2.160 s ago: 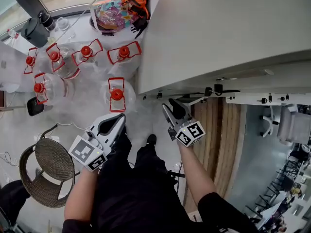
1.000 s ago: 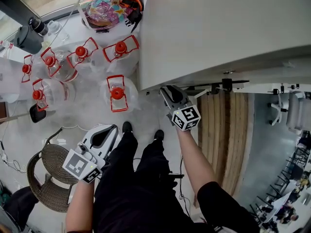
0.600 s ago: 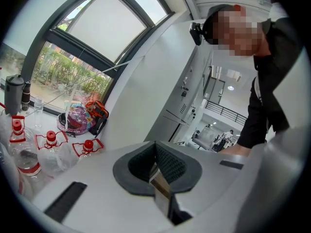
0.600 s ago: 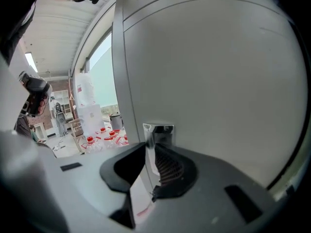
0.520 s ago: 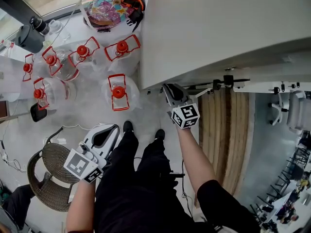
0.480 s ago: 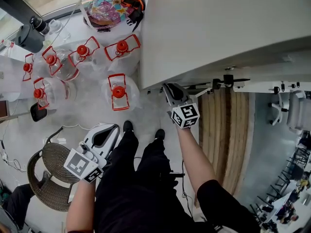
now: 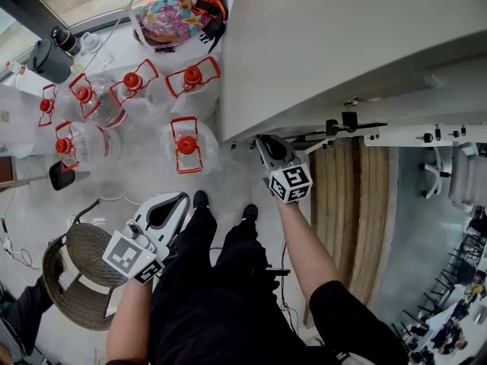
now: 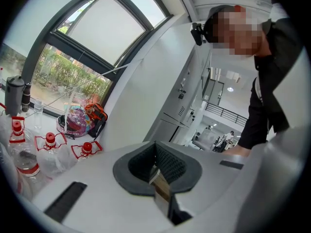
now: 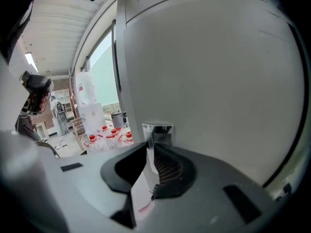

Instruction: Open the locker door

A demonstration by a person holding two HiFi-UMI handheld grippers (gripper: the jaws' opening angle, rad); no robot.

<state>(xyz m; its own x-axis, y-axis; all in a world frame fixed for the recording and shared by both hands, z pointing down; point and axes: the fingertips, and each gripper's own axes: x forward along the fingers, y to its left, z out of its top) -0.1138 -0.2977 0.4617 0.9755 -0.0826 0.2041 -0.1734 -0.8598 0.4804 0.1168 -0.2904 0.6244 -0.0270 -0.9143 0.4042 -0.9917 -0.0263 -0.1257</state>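
Jugs (image 7: 185, 144): six, red-capped. Right gripper (image 9: 151, 153) jaws, just closing, pinch door handle (image 9: 157, 131); left gripper (image 8: 155, 147) jaws together.

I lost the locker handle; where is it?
Right gripper view, mid-frame: the handle sits near the locker door's left edge, between the right gripper's jaws, which have just been closing on it.

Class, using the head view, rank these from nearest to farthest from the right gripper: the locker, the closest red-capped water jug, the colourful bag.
1. Locker, right at the right gripper, whose jaws have just been closing on its handle.
2. Red-capped water jug, on the floor to its left.
3. Colourful bag, top left, beside the locker.
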